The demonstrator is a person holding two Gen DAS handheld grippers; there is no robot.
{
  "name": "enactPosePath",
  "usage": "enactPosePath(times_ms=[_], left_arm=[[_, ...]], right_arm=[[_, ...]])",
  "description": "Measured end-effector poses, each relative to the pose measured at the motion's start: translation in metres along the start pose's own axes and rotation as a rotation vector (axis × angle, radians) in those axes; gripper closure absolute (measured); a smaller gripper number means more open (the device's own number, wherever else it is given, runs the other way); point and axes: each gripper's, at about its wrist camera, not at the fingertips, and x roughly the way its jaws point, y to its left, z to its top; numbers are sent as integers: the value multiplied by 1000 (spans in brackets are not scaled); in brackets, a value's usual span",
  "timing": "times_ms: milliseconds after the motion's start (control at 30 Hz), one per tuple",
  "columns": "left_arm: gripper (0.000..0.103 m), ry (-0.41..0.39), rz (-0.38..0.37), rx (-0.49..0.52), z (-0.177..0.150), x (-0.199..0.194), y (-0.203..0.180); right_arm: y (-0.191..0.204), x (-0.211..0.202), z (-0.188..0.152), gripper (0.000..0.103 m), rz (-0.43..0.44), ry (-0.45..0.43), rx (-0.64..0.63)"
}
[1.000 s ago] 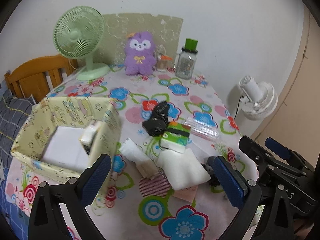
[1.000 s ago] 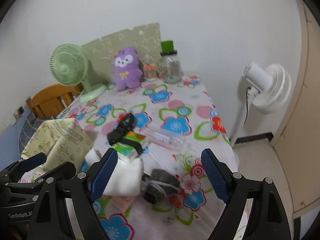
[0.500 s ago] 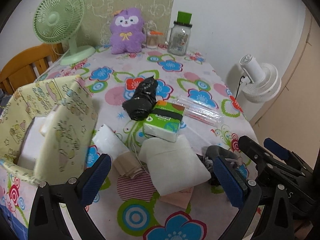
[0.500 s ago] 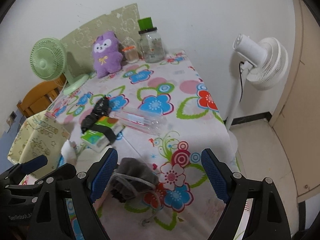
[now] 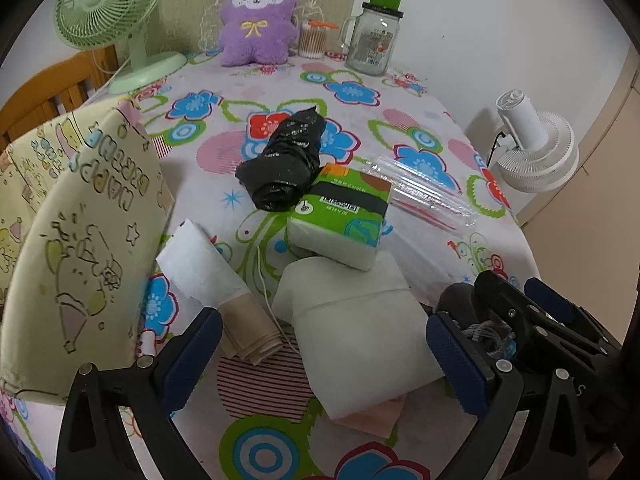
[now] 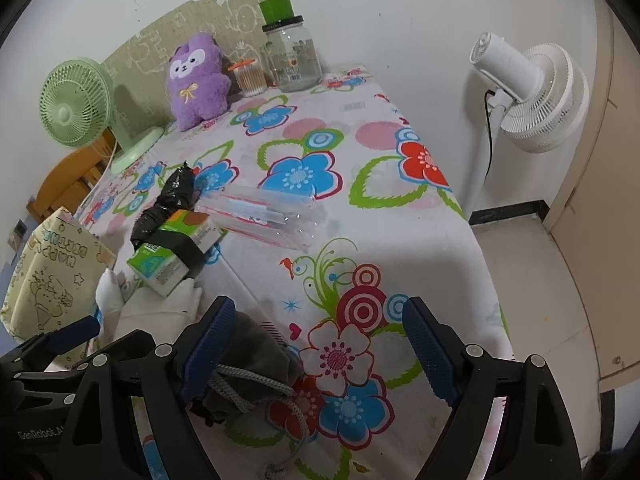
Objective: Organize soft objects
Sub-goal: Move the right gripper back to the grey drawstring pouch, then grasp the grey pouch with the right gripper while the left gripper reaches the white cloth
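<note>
On the flowered tablecloth [image 5: 400, 120] lies a heap of soft things: a white folded cloth [image 5: 360, 328], a beige folded cloth [image 5: 250, 332], a white paper roll [image 5: 200, 268], a green tissue pack [image 5: 340, 216] and a black rolled bag [image 5: 284, 164]. My left gripper [image 5: 324, 360] hangs open just above the white cloth, touching nothing. A grey drawstring pouch [image 6: 248, 360] lies at the near right. My right gripper [image 6: 318, 346] is open over it, its left finger [image 6: 208, 344] in front of the pouch's left part. A yellow fabric bin [image 5: 76, 232] stands at the left.
A purple plush [image 5: 256, 20], a green desk fan [image 5: 108, 4], a swab jar [image 5: 312, 40] and a glass jar [image 5: 372, 36] line the back wall. A clear plastic pack [image 6: 264, 216] lies mid-table. A white standing fan [image 6: 532, 96] stands past the table's right edge.
Both grippers have sunk toward the table and tipped further down. The heap and the pouch now sit closer and larger, and the bin has slid to the left edge of the view.
</note>
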Motion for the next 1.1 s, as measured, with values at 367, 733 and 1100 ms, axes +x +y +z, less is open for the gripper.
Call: enactPosePath(times_ms=[367, 733, 1100], left_arm=[[0, 50, -39, -23, 4, 17, 5], [3, 69, -43, 1, 8, 27, 3], [56, 49, -110, 50, 2, 12, -11]], right_arm=[[-4, 11, 2, 16, -4, 15, 24], [-3, 14, 4, 16, -52, 23, 5], [7, 15, 2, 15, -38, 36, -32]])
